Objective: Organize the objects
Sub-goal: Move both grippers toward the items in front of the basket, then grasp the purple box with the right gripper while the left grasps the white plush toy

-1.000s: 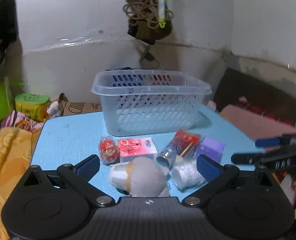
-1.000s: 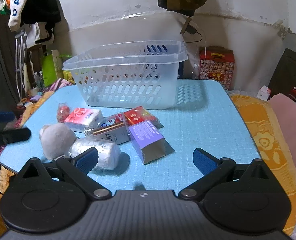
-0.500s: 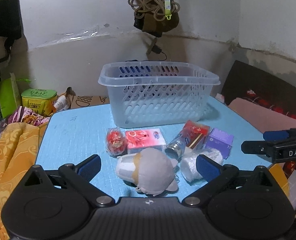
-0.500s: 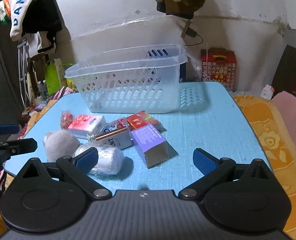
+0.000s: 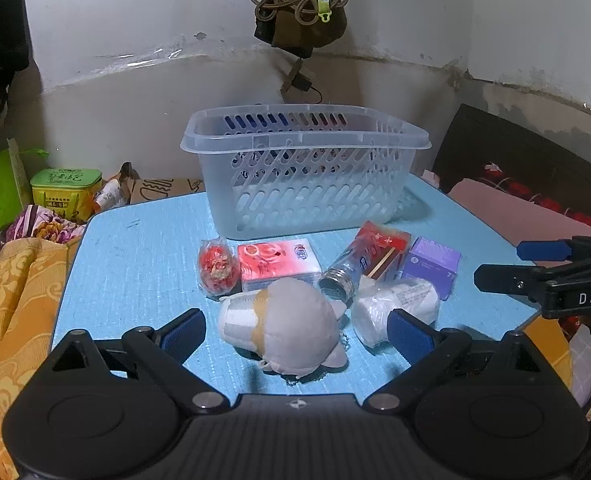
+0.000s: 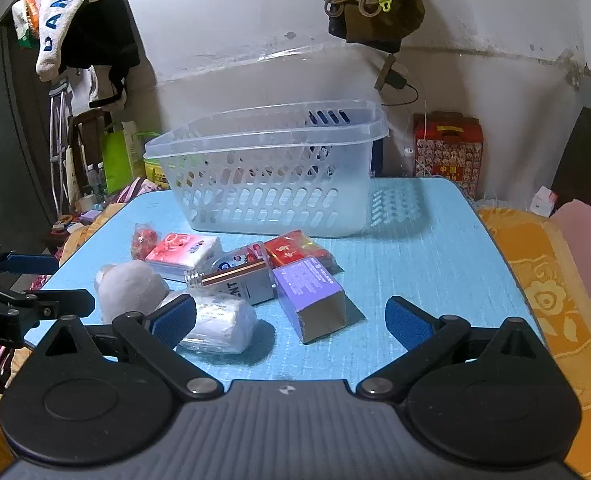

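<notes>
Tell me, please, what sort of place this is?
Probably a lived-in room at home: clothes hang by the wall, an orange blanket lies beside the blue table, household clutter around.

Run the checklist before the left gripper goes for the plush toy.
1. Left gripper open: ok, jaws spread wide and holding nothing.
2. Plush toy lined up between the jaws: ok, it lies centred ahead of them.
3. Room around the toy: not ok, the white roll and the bottle lie close beside it.
4. Basket ready: ok, upright on the blue table; nothing seen inside.
5. Right gripper out of the way: ok, open and off to the side.
</notes>
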`<state>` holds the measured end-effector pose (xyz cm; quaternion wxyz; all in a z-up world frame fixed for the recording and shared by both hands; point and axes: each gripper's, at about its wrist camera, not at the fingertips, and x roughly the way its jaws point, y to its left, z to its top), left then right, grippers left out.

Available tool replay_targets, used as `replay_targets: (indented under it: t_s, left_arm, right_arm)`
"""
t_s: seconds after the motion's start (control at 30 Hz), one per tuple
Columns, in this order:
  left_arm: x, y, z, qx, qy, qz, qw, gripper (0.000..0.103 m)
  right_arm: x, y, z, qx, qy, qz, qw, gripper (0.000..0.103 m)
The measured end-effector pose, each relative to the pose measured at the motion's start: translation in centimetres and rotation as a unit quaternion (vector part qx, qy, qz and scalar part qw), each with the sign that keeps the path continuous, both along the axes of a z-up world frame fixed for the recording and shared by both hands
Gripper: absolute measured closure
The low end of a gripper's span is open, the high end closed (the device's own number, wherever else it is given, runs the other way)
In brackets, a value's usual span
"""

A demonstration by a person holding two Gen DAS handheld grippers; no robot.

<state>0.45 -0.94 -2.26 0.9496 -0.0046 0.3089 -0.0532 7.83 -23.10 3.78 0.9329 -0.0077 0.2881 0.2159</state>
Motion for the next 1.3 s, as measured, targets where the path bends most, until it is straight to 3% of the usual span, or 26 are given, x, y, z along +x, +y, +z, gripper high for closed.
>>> replay_targets:
  t_s: [0.47,0.67,0.9,1.17,1.3]
  left_arm:
    - [0.3,-0.2,-0.2,0.009,0.01,-0.004,0.9999,0.004]
    - [0.0,0.6,0.2,-0.004,-0.006,0.01,0.9999,0.004]
    - [0.9,0.9,-1.1,0.0,0.027,0.01,0.9996,0.004]
    - [1.7,0.2,-1.8,0.014,0.041,-0.006,0.9991,0.005]
    - [2.3,0.3,-2.3,0.021,0.054,-0.001,0.9983,0.005]
  right_arm:
    - [-0.3,0.0,0.2,-0.002,-0.014,0.007,1.0,0.002]
    - [0.1,-0.7,0.5,0.025,0.014,0.009,1.0,0.002]
    - [0.7,-1.3,0.0,0.031,0.038,-0.004,0.999,0.002]
    - [0.9,-1.5,-0.3,0.016,0.033,-0.004,0.999,0.008]
    - [1.1,-0.9,-1.1,-0.014,0.018,0.008,1.0,0.028]
